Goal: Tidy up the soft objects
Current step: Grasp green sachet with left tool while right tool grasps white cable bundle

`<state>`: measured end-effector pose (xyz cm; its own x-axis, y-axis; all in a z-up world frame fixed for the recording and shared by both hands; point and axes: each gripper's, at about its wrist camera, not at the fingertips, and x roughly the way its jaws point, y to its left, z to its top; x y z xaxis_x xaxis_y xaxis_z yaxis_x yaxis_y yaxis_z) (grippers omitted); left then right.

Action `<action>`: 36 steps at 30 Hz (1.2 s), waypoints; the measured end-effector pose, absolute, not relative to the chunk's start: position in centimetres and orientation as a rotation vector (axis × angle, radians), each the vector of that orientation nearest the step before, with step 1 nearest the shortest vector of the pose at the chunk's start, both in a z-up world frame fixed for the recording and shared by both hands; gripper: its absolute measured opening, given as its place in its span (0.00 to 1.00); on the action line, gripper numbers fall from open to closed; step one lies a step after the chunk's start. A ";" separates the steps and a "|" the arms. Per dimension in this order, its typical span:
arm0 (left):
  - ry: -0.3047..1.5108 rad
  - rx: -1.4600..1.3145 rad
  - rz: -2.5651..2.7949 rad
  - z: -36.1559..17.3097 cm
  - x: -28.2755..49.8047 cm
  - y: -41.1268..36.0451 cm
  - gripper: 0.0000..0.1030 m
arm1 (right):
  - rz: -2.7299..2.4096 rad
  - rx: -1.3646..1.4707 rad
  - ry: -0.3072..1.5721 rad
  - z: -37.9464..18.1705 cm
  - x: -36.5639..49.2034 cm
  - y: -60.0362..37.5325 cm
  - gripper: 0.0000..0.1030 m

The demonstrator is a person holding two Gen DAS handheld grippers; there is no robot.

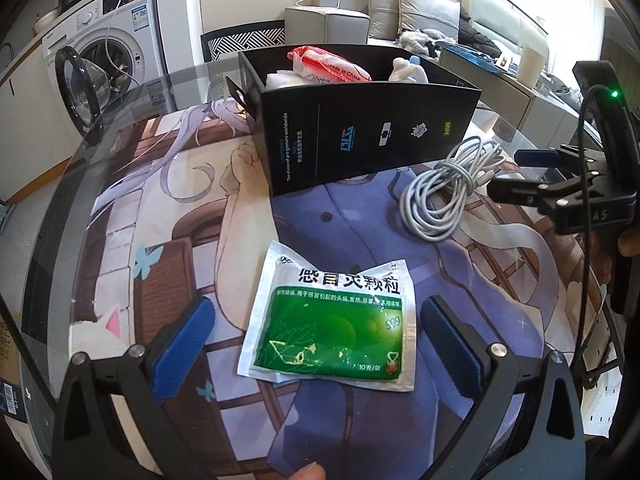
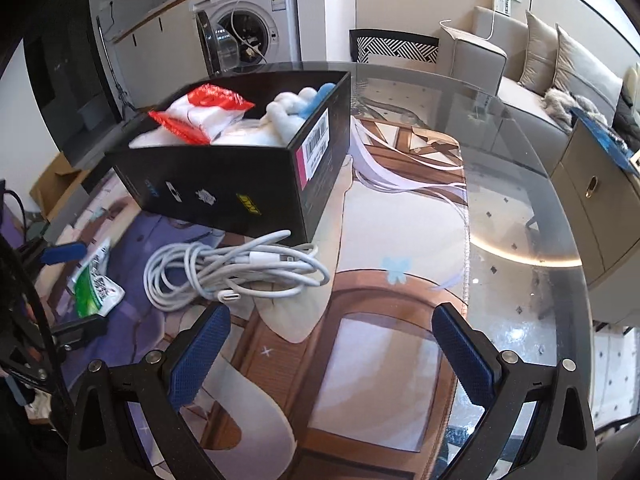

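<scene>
A green and silver medicine sachet [image 1: 330, 320] lies flat on the printed mat, between the open blue-padded fingers of my left gripper [image 1: 316, 342]; it also shows in the right wrist view [image 2: 94, 284]. A coiled white cable [image 1: 444, 196] lies to its right, in front of my open, empty right gripper [image 2: 332, 352], and shows there too [image 2: 236, 272]. A black open box [image 1: 368, 128] stands behind, holding a red and white packet [image 1: 328, 65] and a white and blue plush [image 1: 408, 68]. The box [image 2: 224, 184] shows in the right view.
The anime-print mat [image 1: 192, 240] covers a round glass table [image 2: 532, 216]. A patterned chair [image 1: 244, 40] stands behind the table. A washing machine [image 1: 108, 40] with its door open is at the back left, a sofa [image 1: 400, 12] at the back right.
</scene>
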<state>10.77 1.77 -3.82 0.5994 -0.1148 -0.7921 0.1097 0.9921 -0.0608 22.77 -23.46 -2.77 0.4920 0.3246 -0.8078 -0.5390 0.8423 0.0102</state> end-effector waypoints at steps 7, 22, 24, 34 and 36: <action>0.923 0.005 -0.119 -3.9 10.9 1.7 1.00 | 0.622 -0.213 0.892 -2.0 22.1 -22.5 0.99; 0.919 0.014 -0.104 -4.1 11.0 1.6 1.00 | 0.621 -0.166 0.922 -3.4 22.6 -20.5 0.99; 0.917 0.014 -0.102 -4.1 10.9 1.6 1.00 | 0.627 -0.164 0.920 -3.5 22.6 -20.3 0.99; 0.918 0.015 -0.103 -4.1 10.9 1.7 1.00 | 0.617 -0.175 0.911 -3.6 22.7 -19.8 0.99; 0.917 0.015 -0.102 -4.1 10.9 1.6 1.00 | 0.613 -0.183 0.910 -3.6 22.7 -19.6 0.99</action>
<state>10.93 1.64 -4.14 0.6036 -0.0822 -0.7930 0.0947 0.9950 -0.0310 22.71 -19.64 -3.61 0.4579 0.4191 -0.7840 -0.5693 0.8156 0.1035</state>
